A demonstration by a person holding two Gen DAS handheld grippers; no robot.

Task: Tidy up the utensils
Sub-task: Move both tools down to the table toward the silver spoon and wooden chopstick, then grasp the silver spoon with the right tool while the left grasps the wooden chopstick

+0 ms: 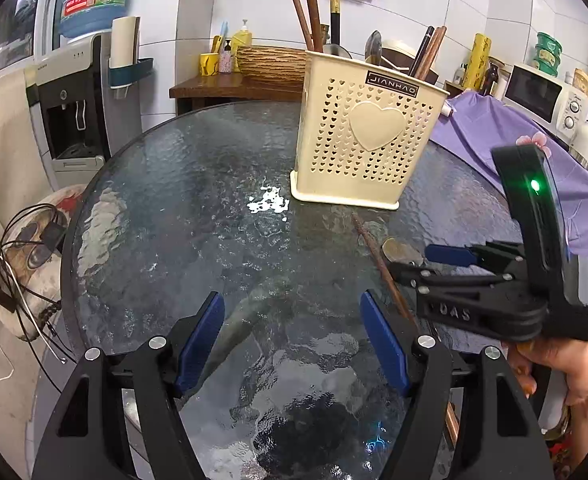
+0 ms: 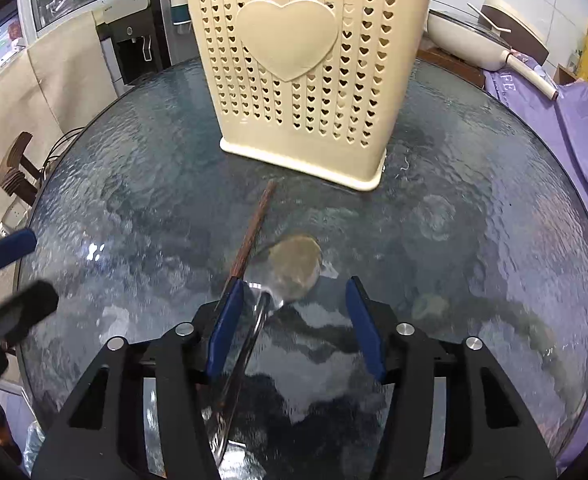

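A cream perforated utensil holder [image 1: 363,132] with a heart on its side stands on the round glass table [image 1: 174,216]; chopsticks [image 1: 427,54] stick out of it. It also shows in the right wrist view [image 2: 301,64]. A metal spoon [image 2: 294,266] and a brown chopstick [image 2: 252,232] lie on the glass in front of it. My right gripper [image 2: 292,300] is open, low over the spoon's neck, with the handle running between its fingers. In the left wrist view the right gripper [image 1: 433,260] is beside the chopstick [image 1: 377,260]. My left gripper [image 1: 292,312] is open and empty over the glass.
A water dispenser [image 1: 82,100] stands past the table's left edge, with a chair and cables [image 1: 26,248] below it. A purple cloth [image 1: 533,152] covers a surface to the right. A wooden side table [image 1: 234,84] with jars stands behind. A white pan [image 2: 489,40] sits at right rear.
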